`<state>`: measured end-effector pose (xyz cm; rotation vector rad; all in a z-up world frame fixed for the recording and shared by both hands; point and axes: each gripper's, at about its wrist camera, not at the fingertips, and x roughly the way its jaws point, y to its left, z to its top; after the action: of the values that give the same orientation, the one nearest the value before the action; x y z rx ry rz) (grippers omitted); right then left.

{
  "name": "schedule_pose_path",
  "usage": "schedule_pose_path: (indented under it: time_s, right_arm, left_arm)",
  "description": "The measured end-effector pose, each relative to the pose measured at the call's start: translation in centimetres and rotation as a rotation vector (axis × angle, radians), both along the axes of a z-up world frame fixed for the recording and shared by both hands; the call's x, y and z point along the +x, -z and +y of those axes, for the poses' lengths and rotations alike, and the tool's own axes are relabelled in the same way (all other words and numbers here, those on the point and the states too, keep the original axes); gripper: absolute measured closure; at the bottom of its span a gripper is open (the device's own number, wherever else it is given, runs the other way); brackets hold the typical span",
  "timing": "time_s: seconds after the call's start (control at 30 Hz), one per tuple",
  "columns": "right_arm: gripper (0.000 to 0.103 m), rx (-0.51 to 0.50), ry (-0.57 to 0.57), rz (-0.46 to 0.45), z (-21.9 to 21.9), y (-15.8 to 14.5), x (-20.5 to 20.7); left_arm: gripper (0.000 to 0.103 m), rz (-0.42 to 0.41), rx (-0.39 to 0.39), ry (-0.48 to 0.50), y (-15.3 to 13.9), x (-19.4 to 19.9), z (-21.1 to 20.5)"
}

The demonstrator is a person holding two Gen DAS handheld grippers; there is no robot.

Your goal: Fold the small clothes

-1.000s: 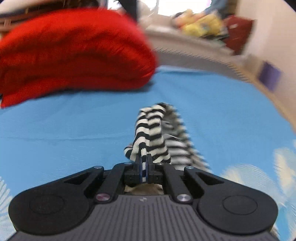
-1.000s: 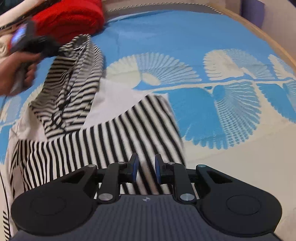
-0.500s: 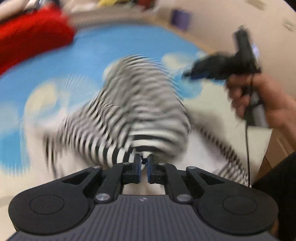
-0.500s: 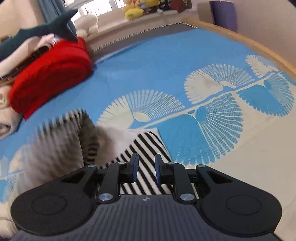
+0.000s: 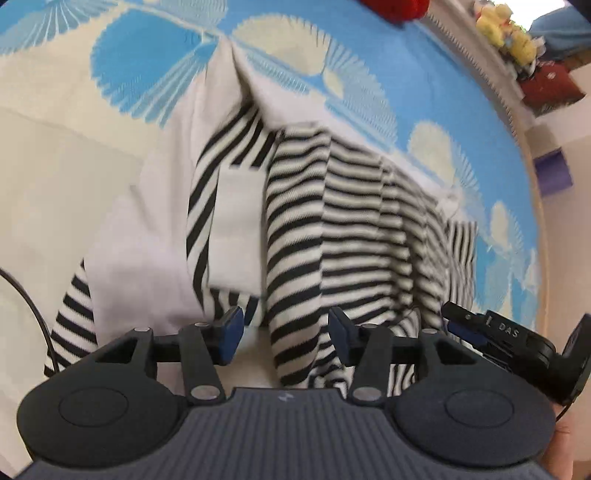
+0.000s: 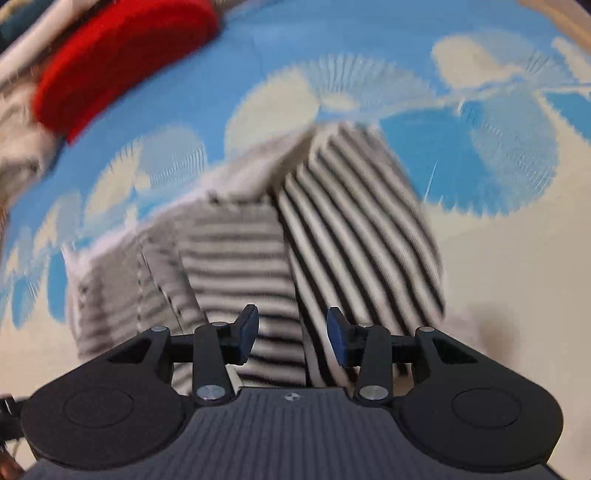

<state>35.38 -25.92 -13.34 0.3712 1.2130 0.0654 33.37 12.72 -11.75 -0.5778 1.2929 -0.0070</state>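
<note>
A black-and-white striped small garment [image 5: 332, 229] with white panels lies partly folded on the blue and cream patterned mat [image 5: 155, 66]. My left gripper [image 5: 284, 334] is open just above its near edge, with striped fabric lying between the spread fingers. The garment also shows in the right wrist view [image 6: 295, 236], blurred. My right gripper [image 6: 291, 328] is open over its near edge and holds nothing. The right gripper's tip [image 5: 491, 328] shows at the lower right of the left wrist view.
A folded red blanket [image 6: 118, 59] lies at the mat's far left, next to pale bedding [image 6: 18, 110]. Yellow soft toys [image 5: 506, 29] and a purple box [image 5: 552, 171] sit beyond the mat's edge. A black cable [image 5: 33, 317] runs at the left.
My left gripper carried the striped sleeve across the garment, laid it down and opened. My right gripper opened wider and moved closer over the garment.
</note>
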Motion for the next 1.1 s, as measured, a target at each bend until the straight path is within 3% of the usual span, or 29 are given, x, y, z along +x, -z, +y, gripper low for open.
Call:
schedule_pose_path:
  time_s: [0.07,0.1,0.13,0.17,0.2,0.23,0.3,0.43,0.5,0.53,0.6,0.67,0.7,0.77,0.83,0.87,0.9,0.93,0.97,1.03,1.07,1.1]
  right_arm:
    - [0.061,-0.003,-0.021,0.037,0.7,1.0,-0.2]
    - [0.061,-0.012,-0.03,0.041,0.8,1.5,-0.4]
    - [0.065,-0.024,-0.034,0.036,1.0,1.5,-0.5]
    - [0.084,-0.022,-0.033,0.029,0.9,1.3,-0.6]
    - [0.094,-0.005,-0.021,0.022,0.7,1.0,-0.6]
    - [0.099,0.03,0.005,0.004,0.3,0.4,-0.7]
    - [0.1,0.118,0.054,-0.084,-0.8,-1.8,-1.1]
    - [0.1,0.199,0.141,-0.349,-3.6,-8.1,-2.8]
    - [0.1,0.213,0.18,-0.401,-4.8,-9.5,-3.9]
    - [0.1,0.197,0.181,-0.388,-4.9,-9.3,-4.2]
    - [0.1,0.138,0.141,-0.277,-4.3,-7.2,-4.2]
    - [0.1,0.111,0.159,-0.089,-4.2,-3.4,-3.8]
    - [0.1,0.113,0.17,-0.014,-4.3,-1.7,-3.7]
    - [0.096,0.101,0.136,0.061,-3.5,0.3,-3.4]
    - [0.093,0.083,0.108,0.041,-2.7,0.2,-3.2]
    - [0.084,0.083,0.106,0.02,-2.6,-0.2,-3.2]
    - [0.076,0.087,0.105,0.003,-2.6,-0.5,-3.4]
    - [0.062,0.083,0.106,-0.004,-2.5,-0.6,-3.4]
    - [0.057,0.07,0.108,0.003,-2.4,-0.4,-3.3]
    - [0.057,0.053,0.103,0.043,-2.6,0.4,-2.8]
    - [0.061,0.056,0.106,0.07,-2.7,1.0,-2.9]
    - [0.069,0.065,0.112,0.077,-2.9,1.2,-2.8]
  left_arm:
    - [0.051,0.002,0.005,0.035,0.7,-0.3,-0.8]
    - [0.057,0.001,0.011,0.06,0.9,-0.3,-1.2]
    - [0.069,-0.004,0.014,0.08,1.1,-0.5,-1.7]
    - [0.089,-0.01,0.021,0.092,1.3,-0.6,-2.1]
    - [0.101,-0.014,0.035,0.099,1.4,-0.6,-2.3]
    - [0.101,-0.025,0.048,0.1,1.1,-0.8,-2.6]
    - [0.102,-0.096,0.068,0.076,-0.1,-0.9,-2.2]
    - [0.102,-0.338,0.003,-0.013,-4.4,-1.8,0.3]
    - [0.101,-0.362,0.014,-0.027,-4.8,-2.1,1.2]
    - [0.101,-0.31,0.036,-0.014,-4.1,-2.1,1.4]
    - [0.101,-0.141,0.087,0.01,-1.4,-2.0,1.8]
    - [0.101,0.011,0.091,-0.004,1.4,-2.4,2.2]
    - [0.1,0.043,0.078,-0.003,2.0,-2.6,2.2]
    - [0.094,0.03,0.072,0.039,1.7,-2.6,1.6]
    - [0.074,-0.016,0.065,0.075,0.9,-2.4,1.2]
    - [0.066,-0.033,0.073,0.067,0.5,-2.3,1.4]
    - [0.066,-0.043,0.094,0.052,0.4,-2.2,1.4]
    - [0.066,-0.041,0.114,0.038,0.5,-2.2,1.6]
    - [0.067,-0.032,0.123,0.028,0.8,-2.2,1.7]
    - [0.069,-0.003,0.13,0.035,1.6,-2.2,1.3]
    - [0.078,0.005,0.133,0.052,1.6,-1.7,1.0]
    - [0.099,-0.002,0.129,0.073,1.7,-1.7,0.6]
